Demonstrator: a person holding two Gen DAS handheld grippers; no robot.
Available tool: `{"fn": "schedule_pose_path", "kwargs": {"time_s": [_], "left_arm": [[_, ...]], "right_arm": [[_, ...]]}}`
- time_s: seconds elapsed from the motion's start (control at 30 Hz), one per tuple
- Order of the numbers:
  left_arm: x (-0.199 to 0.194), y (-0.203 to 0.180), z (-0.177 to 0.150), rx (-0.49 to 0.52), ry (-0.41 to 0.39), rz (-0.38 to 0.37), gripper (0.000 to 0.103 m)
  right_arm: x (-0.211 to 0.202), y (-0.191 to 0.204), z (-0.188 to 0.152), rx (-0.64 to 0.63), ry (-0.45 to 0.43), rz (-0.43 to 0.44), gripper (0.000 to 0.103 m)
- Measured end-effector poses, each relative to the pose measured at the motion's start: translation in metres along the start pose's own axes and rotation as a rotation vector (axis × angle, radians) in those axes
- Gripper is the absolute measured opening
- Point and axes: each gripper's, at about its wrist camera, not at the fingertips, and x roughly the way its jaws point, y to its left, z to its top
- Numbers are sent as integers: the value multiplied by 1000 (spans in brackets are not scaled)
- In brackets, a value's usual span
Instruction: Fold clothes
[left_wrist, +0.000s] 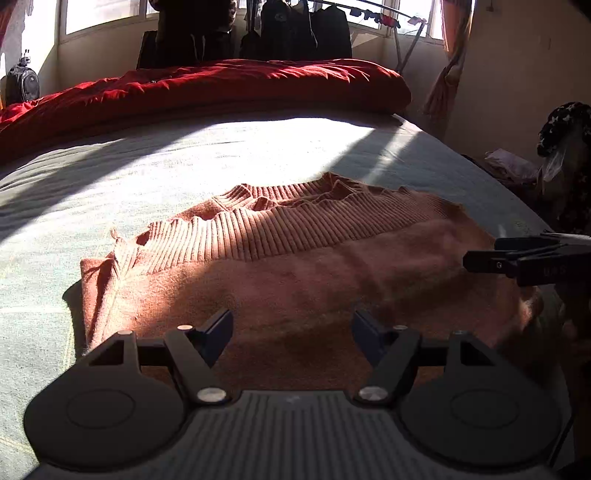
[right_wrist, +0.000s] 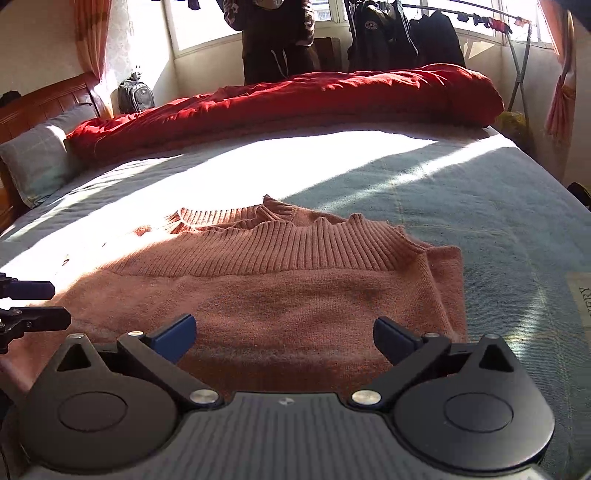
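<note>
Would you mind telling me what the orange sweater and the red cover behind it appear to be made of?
The orange sweater looks like a soft knit, perhaps wool or acrylic: its band is ribbed and the body has a fuzzy, matte nap. The red cover looks like a padded woven fabric, possibly cotton or polyester: it is puffy, finely creased, with a slight sheen in the sunlight. The exact fibres cannot be told.

At the right edge of the right wrist view, a pale label (right_wrist: 583, 303) on the bed cover (right_wrist: 498, 236) shows sideways letters ending in "ERY"; the round badge (right_wrist: 370, 24) on a hanging dark jacket (right_wrist: 376, 40), top centre, is too small to read.
</note>
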Motion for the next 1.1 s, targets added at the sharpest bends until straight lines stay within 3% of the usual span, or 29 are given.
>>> {"fn": "schedule_pose_path", "kwargs": {"time_s": [0.43,0.77,0.93,1.1], "left_arm": [[-16,-2,-47,-31,59,42,73],[-35,8,-70,-84,56,67,73],[-48,-6,-59,-42,-5,31,78],[-37,-20,-52,-30,-6,11,78]], "right_arm": [[-40,-10,-42,156,37,96,103],[-44,-16,-76,239,105,75,103],[-56,-14,-65,230,51,82,103],[-55,-10,-37,238,-8,157,103]]}}
